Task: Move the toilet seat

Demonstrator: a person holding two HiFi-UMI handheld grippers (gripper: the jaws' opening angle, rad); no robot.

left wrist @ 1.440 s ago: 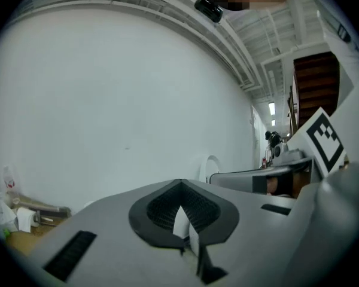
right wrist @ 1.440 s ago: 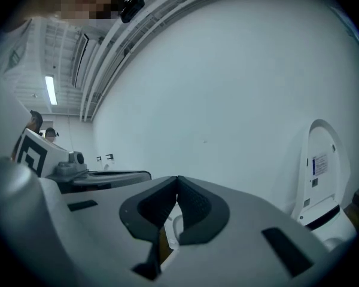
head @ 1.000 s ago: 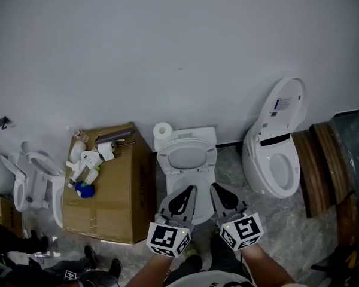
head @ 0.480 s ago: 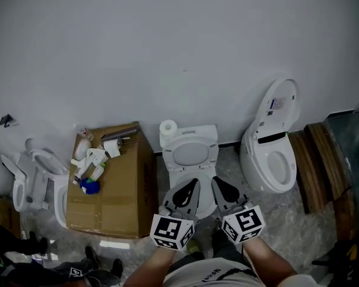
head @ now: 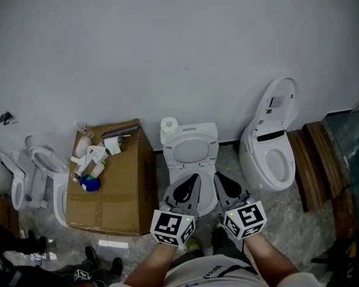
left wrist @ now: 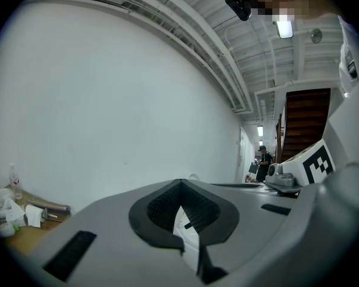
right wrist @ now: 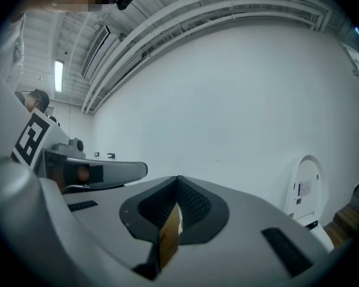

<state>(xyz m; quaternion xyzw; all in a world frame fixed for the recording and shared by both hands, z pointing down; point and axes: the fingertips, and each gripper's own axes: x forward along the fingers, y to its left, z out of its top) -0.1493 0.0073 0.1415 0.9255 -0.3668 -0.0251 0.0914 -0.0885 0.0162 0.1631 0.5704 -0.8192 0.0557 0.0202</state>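
Note:
A white toilet (head: 191, 160) stands against the wall in the head view, its oval seat and lid (head: 191, 151) lying down flat. My left gripper (head: 190, 182) hangs just above the bowl's front rim, shut with nothing in it. Beside it my right gripper (head: 222, 181) hovers over the front right of the bowl, also shut and empty. In the left gripper view the jaws (left wrist: 179, 185) meet at a point facing the white wall. The right gripper view shows its jaws (right wrist: 178, 182) closed the same way, with the left gripper (right wrist: 96, 172) alongside.
A toilet-paper roll (head: 169, 125) sits on the tank's left. A cardboard box (head: 116, 190) with bottles and scraps stands left of the toilet. Another toilet (head: 274, 154) with raised lid stands at right, wooden steps (head: 316, 166) beyond it, more toilets (head: 39, 181) at far left.
The head view has drifted a little, so the toilet sits slightly right and lower. Both grippers stay shut over the bowl's front, a touch closer to me.

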